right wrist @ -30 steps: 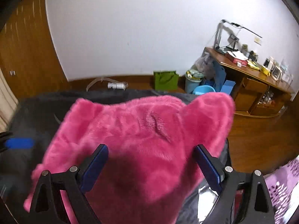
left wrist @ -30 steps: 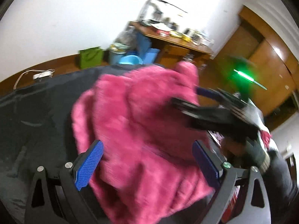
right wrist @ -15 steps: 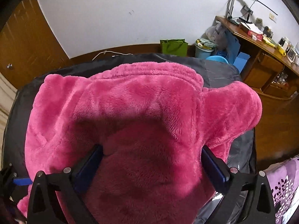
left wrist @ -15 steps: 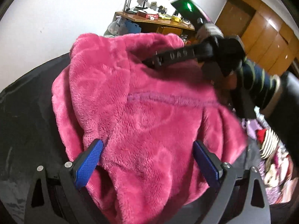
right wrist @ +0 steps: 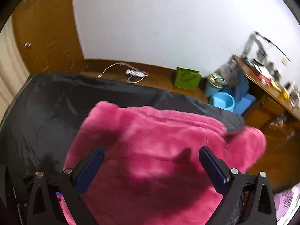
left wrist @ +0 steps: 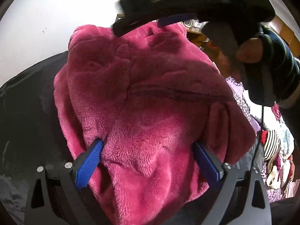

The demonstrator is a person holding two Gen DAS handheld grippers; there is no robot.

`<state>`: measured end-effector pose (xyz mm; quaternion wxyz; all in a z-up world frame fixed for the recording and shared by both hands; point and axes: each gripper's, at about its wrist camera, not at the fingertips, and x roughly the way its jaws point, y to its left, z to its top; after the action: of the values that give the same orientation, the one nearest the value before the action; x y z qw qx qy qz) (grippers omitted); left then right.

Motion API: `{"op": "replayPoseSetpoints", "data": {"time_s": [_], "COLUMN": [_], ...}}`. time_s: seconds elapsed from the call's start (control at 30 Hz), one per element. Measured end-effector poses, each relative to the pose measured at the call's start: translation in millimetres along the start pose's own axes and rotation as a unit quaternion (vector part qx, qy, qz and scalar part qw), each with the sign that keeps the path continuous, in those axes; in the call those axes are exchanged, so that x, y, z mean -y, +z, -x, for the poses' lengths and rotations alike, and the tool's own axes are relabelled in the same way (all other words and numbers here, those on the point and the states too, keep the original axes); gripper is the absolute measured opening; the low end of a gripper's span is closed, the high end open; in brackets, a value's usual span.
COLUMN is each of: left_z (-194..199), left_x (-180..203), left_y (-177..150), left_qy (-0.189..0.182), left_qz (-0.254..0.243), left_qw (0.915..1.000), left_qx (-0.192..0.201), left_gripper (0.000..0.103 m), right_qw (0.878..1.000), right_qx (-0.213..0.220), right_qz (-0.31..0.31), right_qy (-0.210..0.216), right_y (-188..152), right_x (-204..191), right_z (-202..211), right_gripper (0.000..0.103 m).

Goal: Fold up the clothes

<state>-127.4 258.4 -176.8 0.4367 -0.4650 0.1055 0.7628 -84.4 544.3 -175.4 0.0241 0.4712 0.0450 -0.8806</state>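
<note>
A bulky pink fleece garment lies bunched on the black cloth. My left gripper is open, its blue pads pressed against the fleece on both sides. In the left wrist view, my right gripper hovers over the garment's far top edge, held by a hand in a dark striped sleeve. From the right wrist camera the pink fleece garment looks blurred, and my right gripper stands open above it, with nothing pinched.
The black cloth covers the work surface. Beyond it on the wooden floor are a green bag, a blue basin, a white power strip and a cluttered desk. A pile of other clothes sits at the right.
The left gripper has pushed closer into the fleece. The right gripper has lifted and drawn back, so the garment now sits lower and farther off in its view.
</note>
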Motion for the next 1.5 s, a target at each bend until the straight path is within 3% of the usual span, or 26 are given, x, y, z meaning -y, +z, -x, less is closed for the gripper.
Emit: {"op": "replayPoseSetpoints", "data": {"time_s": [0.1,0.23,0.33,0.4,0.5,0.63,0.77,0.87,1.03,1.13,1.33,1.5], "left_z": [0,-6,-21,-22,-22,-20,-17,-14,-10,-6,-6,-16], "left_x": [-2,-11,-38,-40,-32,-32,-33,-32,-32,-30,-20,-13], "left_y": [-2,-5,-12,-9,-2,4,11,17,24,28,38,44], "left_qy": [-0.001,0.001,-0.041,-0.041,-0.024,-0.026,-0.026,-0.022,-0.017,-0.01,0.008,0.029], "left_qz": [-0.001,0.021,0.108,0.116,0.088,0.085,0.09,0.086,0.089,0.088,0.074,0.06], "left_qw": [1.0,0.9997,0.9928,0.9917,0.9948,0.9948,0.9941,0.9946,0.9945,0.9947,0.9957,0.9959], "left_qx": [0.003,-0.009,-0.034,-0.037,-0.043,-0.05,-0.054,-0.055,-0.053,-0.051,-0.055,-0.061], "left_gripper": [0.097,0.099,0.099,0.099,0.099,0.099,0.099,0.099,0.099,0.099,0.099,0.099], "right_qw": [0.999,0.994,0.992,0.992,0.994,0.999,0.997,0.989,0.982,0.983,0.987,0.974], "right_qx": [-0.038,-0.104,-0.125,-0.123,-0.106,-0.046,0.056,0.087,0.049,0.022,-0.009,-0.001], "right_qz": [0.019,0.028,0.023,0.026,0.025,-0.001,-0.046,-0.113,-0.168,-0.168,-0.121,-0.169], "right_qy": [0.024,0.022,0.022,0.015,0.009,0.0,-0.019,-0.039,-0.072,-0.073,-0.103,-0.15], "right_y": [8,11,16,18,16,10,-26,-77,-172,-206,-219,-215], "right_x": [-33,-50,-52,-57,-63,-61,-43,-22,-18,-37,-75,-55], "right_z": [-26,-66,-81,-82,-75,-34,51,100,132,133,102,84], "right_gripper": [0.102,0.102,0.103,0.103,0.102,0.102,0.102,0.102,0.102,0.102,0.102,0.102]}}
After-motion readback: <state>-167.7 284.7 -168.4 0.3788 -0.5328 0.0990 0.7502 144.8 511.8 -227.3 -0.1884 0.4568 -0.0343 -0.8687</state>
